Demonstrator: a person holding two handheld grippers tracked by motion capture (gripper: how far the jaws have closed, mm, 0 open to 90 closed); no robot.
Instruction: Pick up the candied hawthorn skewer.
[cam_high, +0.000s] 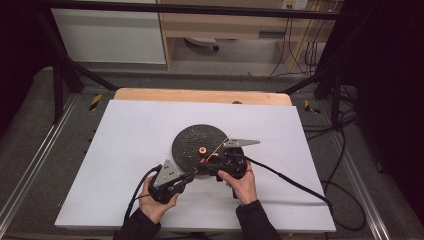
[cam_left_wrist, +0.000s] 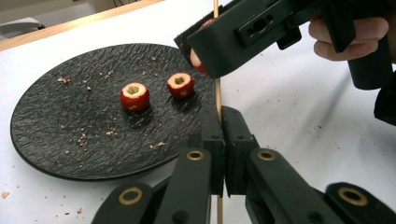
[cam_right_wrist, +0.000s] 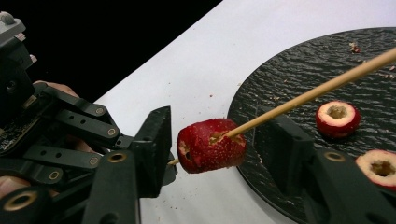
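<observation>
White table cover took up most of the high view, over a wooden tabletop whose far edge showed. Round black textured plate sat near the middle, crumbs scattered on it.

Left gripper came in low left of the plate, jaws pinched fully together on a thin wooden skewer; the stick ran up between the pads and out over the plate edge. Right gripper sat just right of it, at the plate's near rim, jaws at a medium gap either side of a cored red fruit. No clear pad contact on the fruit in the right gripper view: gaps showed on both sides.

That fruit was threaded on the skewer, hanging off the plate's edge above the white cover, close to the left gripper's tips.

Two more cored red fruits lay on the plate, hollows up, just beside each other, not touching.
</observation>
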